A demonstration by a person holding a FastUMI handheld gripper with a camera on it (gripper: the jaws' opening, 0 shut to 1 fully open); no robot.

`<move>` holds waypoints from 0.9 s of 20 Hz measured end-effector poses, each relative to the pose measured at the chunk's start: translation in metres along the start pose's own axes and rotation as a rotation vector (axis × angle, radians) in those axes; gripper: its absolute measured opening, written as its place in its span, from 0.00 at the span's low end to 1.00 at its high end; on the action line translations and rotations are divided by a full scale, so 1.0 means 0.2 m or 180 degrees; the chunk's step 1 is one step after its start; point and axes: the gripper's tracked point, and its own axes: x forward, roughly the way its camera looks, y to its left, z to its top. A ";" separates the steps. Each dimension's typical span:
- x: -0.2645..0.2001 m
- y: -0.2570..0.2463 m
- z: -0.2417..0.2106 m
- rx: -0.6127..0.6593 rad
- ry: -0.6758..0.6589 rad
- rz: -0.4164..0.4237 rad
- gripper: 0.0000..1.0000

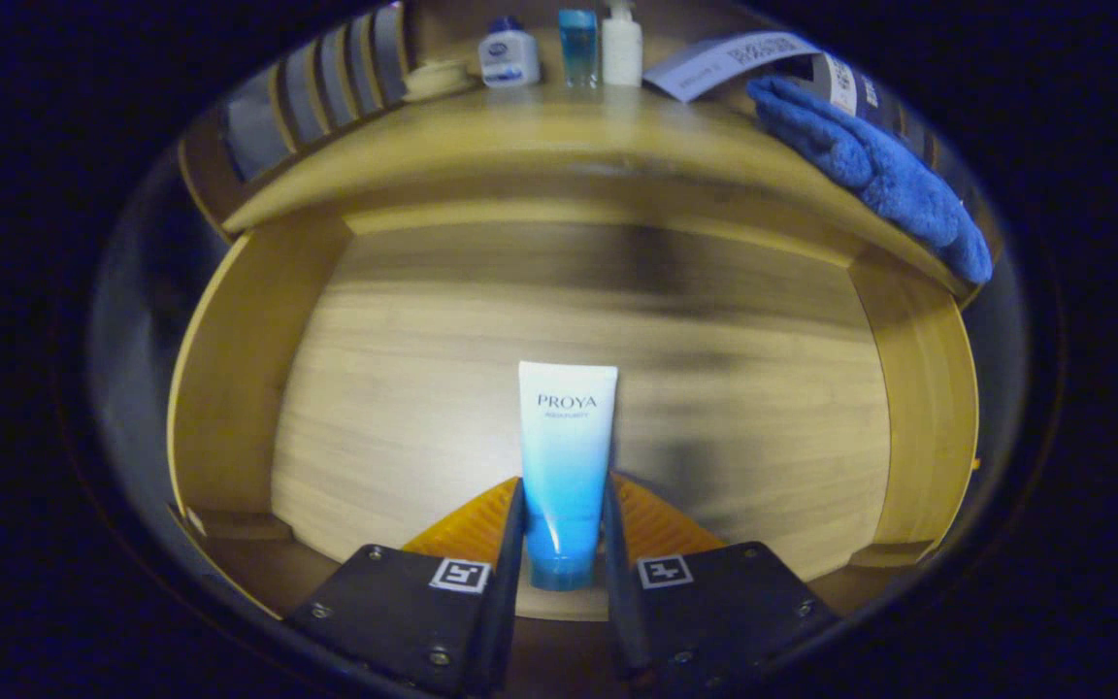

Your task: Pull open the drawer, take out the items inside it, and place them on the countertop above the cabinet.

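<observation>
I look down into the open wooden drawer point(239, 388). A white-to-blue tube point(567, 456) stands between my fingers, cap end toward me, and both fingers press on its lower part. My gripper point(564, 505) is shut on the tube above the drawer floor. Beyond the drawer lies the wooden countertop point(540, 146). At its back stand a small white bottle with a blue cap point(509, 56), a blue bottle point(577, 44) and a white pump bottle point(622, 44).
A blue towel point(870, 165) lies along the countertop's right side, with a white paper point(724, 58) behind it. A slatted rack point(326, 87) stands at the countertop's left. The drawer's side walls rise on both sides of the tube.
</observation>
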 end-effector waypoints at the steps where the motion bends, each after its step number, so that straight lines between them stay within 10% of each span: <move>1: -0.03 -0.02 0.01 0.0033 -0.0112 0.0050 0.41; 18: -0.96 -0.14 0.16 0.0282 -0.2336 0.0194 0.40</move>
